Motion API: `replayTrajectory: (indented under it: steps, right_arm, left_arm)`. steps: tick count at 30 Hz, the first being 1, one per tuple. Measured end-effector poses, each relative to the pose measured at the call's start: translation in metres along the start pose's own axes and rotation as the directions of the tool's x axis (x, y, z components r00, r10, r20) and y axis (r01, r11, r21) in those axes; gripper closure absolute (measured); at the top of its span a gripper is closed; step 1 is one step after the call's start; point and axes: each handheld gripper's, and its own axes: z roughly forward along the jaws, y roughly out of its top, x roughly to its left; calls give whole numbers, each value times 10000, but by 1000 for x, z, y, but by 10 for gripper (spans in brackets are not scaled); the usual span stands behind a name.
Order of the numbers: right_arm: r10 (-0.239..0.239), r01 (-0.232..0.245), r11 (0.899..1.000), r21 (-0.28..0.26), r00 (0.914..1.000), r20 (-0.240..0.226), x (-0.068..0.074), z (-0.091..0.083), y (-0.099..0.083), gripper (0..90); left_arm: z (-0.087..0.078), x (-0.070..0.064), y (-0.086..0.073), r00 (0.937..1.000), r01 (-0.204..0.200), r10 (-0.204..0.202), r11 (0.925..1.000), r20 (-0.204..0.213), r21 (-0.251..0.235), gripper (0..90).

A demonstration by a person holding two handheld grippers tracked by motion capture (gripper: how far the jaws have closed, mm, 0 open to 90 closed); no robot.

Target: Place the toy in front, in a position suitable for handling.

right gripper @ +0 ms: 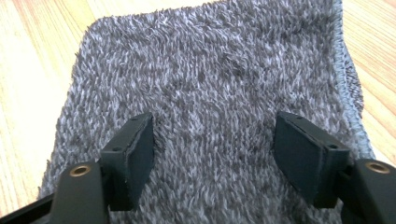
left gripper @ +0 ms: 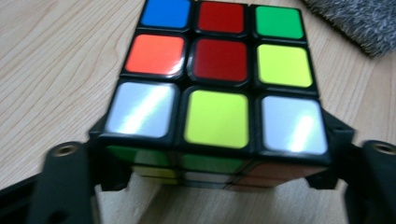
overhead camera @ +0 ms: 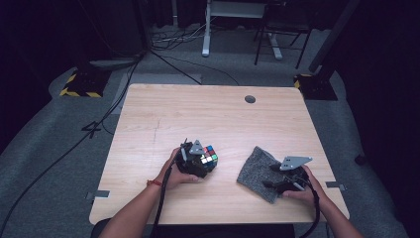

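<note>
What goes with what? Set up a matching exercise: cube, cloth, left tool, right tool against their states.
Things:
1. cube
2. cloth
3. left tool
4. right tool

States:
A. open, jaws wide apart over grey fabric
B. shut on a coloured puzzle
C. lies flat on the table, grey and fuzzy
D. held between two jaws, its top face's centre tile red

Pairs: 1-D, 2-C, 3-B, 4-A

Left tool has its jaws clamped tight; right tool hovers with jaws spread wide.
</note>
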Motion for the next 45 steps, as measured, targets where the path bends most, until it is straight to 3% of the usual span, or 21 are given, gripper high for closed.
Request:
replayTrajectory:
  steps: [2,8,13,15,17,23,30,32,35,37,39,40,45]
  right_arm:
    - [-9,9,10000,0,10000,6,0,0,0,298]
    - [-59,59,10000,63,10000,77,0,-1,1,298]
    - [-180,180,9998,-25,9995,252,4,-5,5,298]
    - [-124,128,9998,-156,9996,267,5,-7,7,294]
    - [-27,35,9991,-423,9998,175,7,-7,10,287]
    - [-274,270,9996,110,9990,353,11,9,18,255]
    - [333,-335,9991,255,9994,93,3,15,15,254]
    - [378,-380,9989,260,9992,111,3,15,15,321]
    - [518,-521,9985,145,9985,197,0,10,13,606]
    - [605,-607,9981,84,9980,183,-2,8,12,694]
    - [496,-500,9986,146,9984,280,-1,8,13,747]
    - [194,-204,9995,249,9990,392,1,7,15,776]
    - [81,-83,9999,59,9996,258,2,5,15,788]
  left_arm:
    - [0,-2,0,9998,-177,177,9998,65,-8,329]
    - [0,-9,0,9946,-765,761,9971,712,20,335]
    - [-1,-18,-1,9817,-1318,1301,9913,1391,29,336]
    - [-3,-20,-1,9722,-1713,1667,9851,1643,142,337]
    - [-3,-22,-1,9669,-1861,1805,9824,1802,148,336]
    - [-3,-25,-1,9582,-2088,2022,9779,2024,116,337]
    - [-3,-24,-3,9550,-2109,2047,9775,2146,63,337]
    - [-3,-24,-3,9548,-2108,2050,9775,2152,43,337]
    - [-2,-24,-4,9554,-2065,2006,9784,2168,44,336]
    - [-2,-24,-3,9564,-2048,1978,9787,2150,105,335]
    - [-1,-24,-3,9556,-2090,2022,9779,2141,90,335]
    - [-1,-24,-3,9555,-2105,2037,9776,2133,90,336]
    - [-1,-25,-2,9574,-2052,1976,9786,2106,145,338]
